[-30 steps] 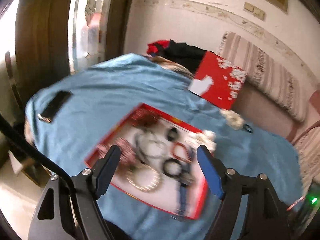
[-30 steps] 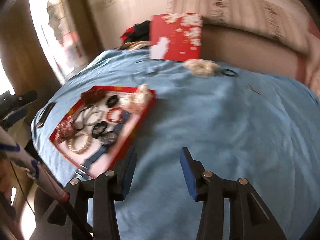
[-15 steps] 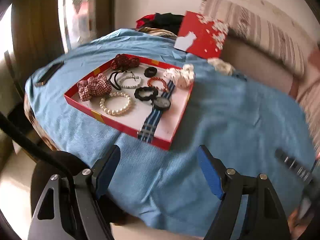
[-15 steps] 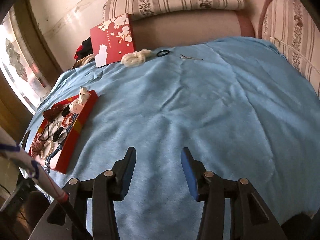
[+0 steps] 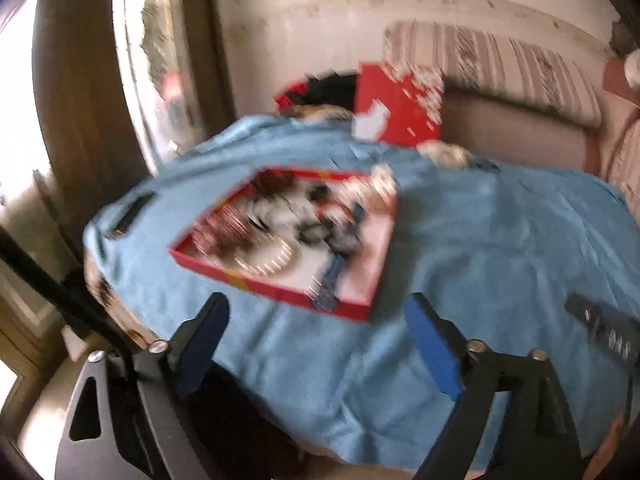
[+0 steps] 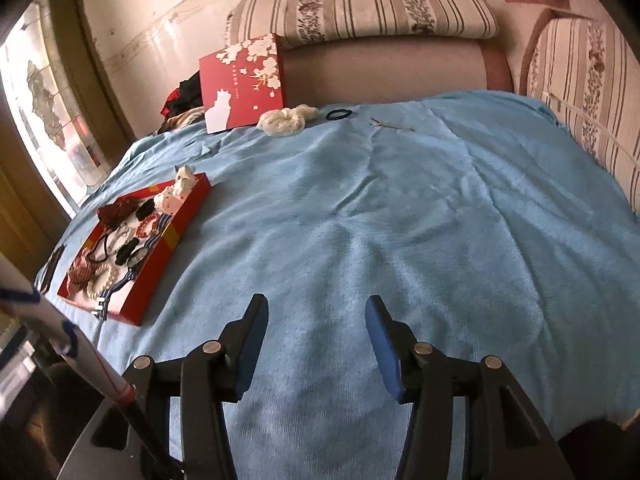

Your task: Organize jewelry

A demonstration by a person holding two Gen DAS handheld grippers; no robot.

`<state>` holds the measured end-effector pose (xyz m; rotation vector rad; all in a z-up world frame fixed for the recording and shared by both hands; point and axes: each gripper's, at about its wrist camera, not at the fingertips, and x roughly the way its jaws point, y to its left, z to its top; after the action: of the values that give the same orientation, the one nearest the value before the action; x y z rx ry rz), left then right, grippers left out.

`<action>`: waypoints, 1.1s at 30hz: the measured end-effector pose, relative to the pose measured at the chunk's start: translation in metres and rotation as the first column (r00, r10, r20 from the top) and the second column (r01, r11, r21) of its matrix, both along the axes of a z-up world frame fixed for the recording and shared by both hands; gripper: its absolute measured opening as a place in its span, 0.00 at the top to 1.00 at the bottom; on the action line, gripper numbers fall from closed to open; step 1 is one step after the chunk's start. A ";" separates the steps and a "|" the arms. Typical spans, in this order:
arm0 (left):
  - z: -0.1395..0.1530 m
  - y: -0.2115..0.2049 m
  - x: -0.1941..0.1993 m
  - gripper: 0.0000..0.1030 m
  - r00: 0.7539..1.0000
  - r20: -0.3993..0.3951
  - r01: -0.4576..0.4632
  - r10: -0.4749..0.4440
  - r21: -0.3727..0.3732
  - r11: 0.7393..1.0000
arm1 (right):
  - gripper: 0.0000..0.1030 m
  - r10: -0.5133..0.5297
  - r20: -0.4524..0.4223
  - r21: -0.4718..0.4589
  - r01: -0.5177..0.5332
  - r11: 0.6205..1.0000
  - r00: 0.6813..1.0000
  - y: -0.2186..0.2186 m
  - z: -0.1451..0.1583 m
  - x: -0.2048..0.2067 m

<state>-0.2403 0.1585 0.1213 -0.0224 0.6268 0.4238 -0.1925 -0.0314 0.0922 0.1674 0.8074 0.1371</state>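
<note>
Jewelry sits in my red tray (image 6: pixel 160 248) near the left edge of the blue blanket (image 6: pixel 400 220): a pearl bracelet (image 6: pixel 103 280), a red bead bracelet (image 6: pixel 146 226), black hair ties and a striped watch whose strap hangs over the tray's near rim. A white scrunchie (image 6: pixel 286 119), a black tie (image 6: pixel 338 114) and a thin metal pin (image 6: pixel 392 125) lie loose by the far edge, next to the red lid (image 6: pixel 242 80) propped against a sofa back. Striped cushions (image 6: pixel 360 4) line the wall; a window (image 6: pixel 44 108) glows at left. My left gripper (image 5: pixel 316 348) has just been opening and stands wide, nothing between its jaws, aimed at the tray's near corner. My right gripper (image 6: pixel 316 344) has also been opening, about half wide, empty over bare blanket.
</note>
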 end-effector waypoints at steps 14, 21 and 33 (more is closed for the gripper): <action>0.069 0.002 -0.048 0.00 0.973 0.217 -0.110 0.075 0.154 0.982 | 0.42 0.088 0.032 -0.069 -0.086 0.994 0.996 0.035 0.010 -0.027; 0.058 0.011 -0.048 0.00 0.990 0.133 -0.043 0.040 0.022 0.999 | 0.41 0.107 0.040 -0.109 -0.102 0.989 0.993 0.047 0.010 -0.040; 0.023 0.017 -0.038 0.00 0.999 0.006 -0.038 0.038 -0.030 0.999 | 0.39 0.135 0.007 -0.161 -0.132 0.978 0.991 0.063 0.000 -0.044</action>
<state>-0.2780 0.1756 0.1444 -0.0639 0.6268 0.4512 -0.2362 0.0312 0.0918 -0.0403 0.8077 0.1993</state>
